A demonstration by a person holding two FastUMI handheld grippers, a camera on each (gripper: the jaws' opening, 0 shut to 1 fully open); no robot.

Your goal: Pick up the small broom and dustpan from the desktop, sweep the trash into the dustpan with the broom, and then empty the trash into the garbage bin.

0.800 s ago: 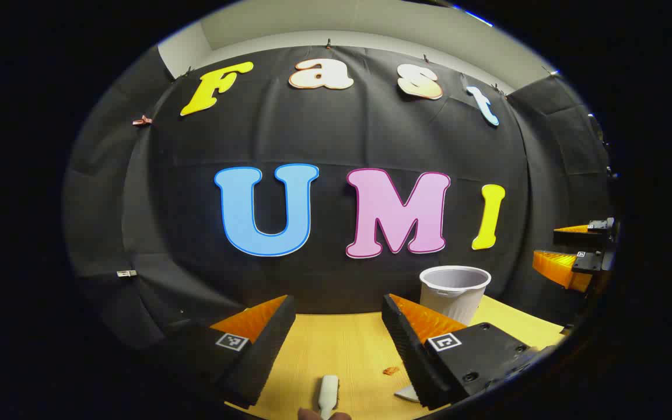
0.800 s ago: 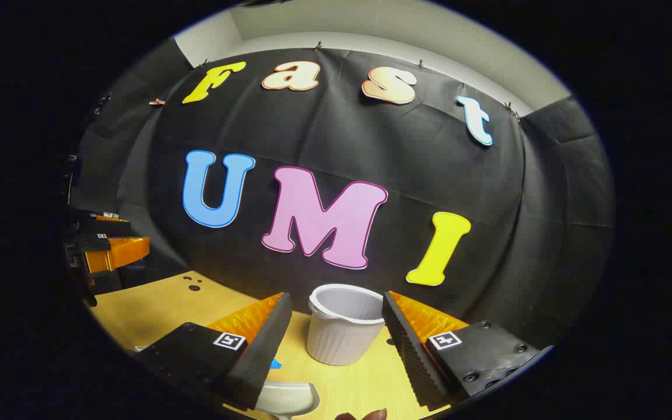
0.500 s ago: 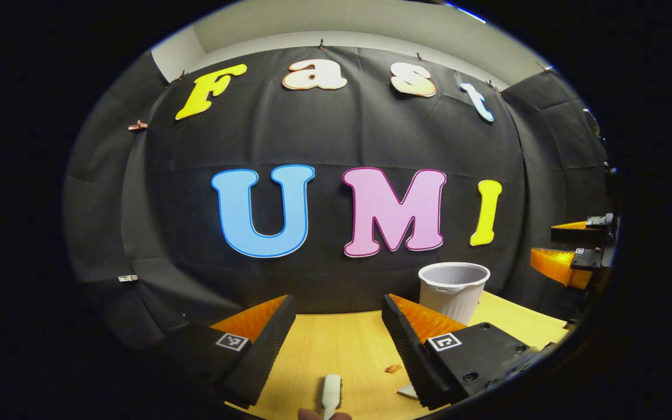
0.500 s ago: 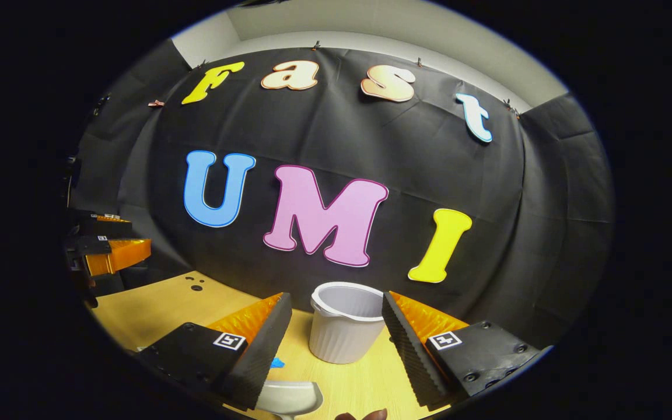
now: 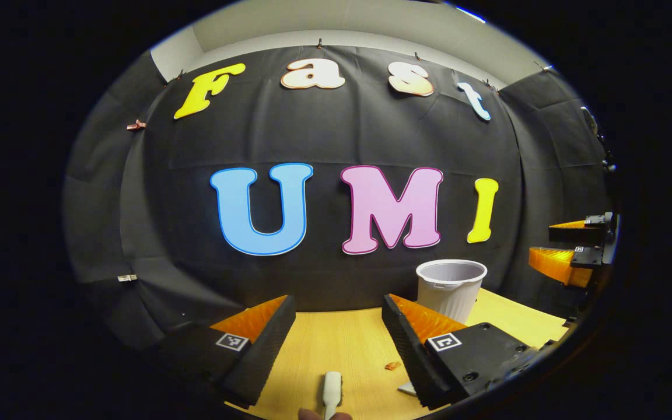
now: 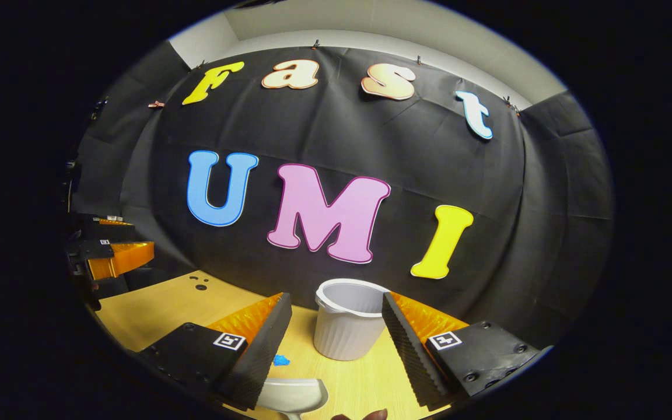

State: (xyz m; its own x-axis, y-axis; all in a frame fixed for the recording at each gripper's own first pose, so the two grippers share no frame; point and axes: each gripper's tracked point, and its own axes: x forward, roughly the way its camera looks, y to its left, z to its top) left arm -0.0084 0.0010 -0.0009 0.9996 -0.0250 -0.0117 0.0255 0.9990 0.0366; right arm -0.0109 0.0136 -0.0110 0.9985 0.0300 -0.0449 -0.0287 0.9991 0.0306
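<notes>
In the left gripper view my left gripper (image 5: 337, 300) stands open above the yellow wooden desktop (image 5: 347, 344). The white end of the small broom (image 5: 331, 392) lies on the desk below and between its fingers, untouched. An orange scrap (image 5: 392, 366) lies by the right finger. In the right gripper view my right gripper (image 6: 337, 300) is open too, with the white dustpan (image 6: 293, 394) low between its fingers and a blue scrap (image 6: 280, 360) beside the left finger. The white ribbed garbage bin (image 6: 347, 326) stands upright just ahead, also seen as the bin (image 5: 451, 289) at the back right.
The black cloth wall closes the desk's far side right behind the bin. Each gripper appears at the edge of the other's view: the right gripper (image 5: 569, 251), the left gripper (image 6: 108, 251). Small dark holes (image 6: 199, 284) mark the desktop (image 6: 155, 306). A fingertip (image 5: 312, 415) shows at the bottom edge.
Both views have shifted slightly: the bin sits a little higher in each, and a bit more of the dustpan shows. Both grippers stay open and nothing has been grasped.
</notes>
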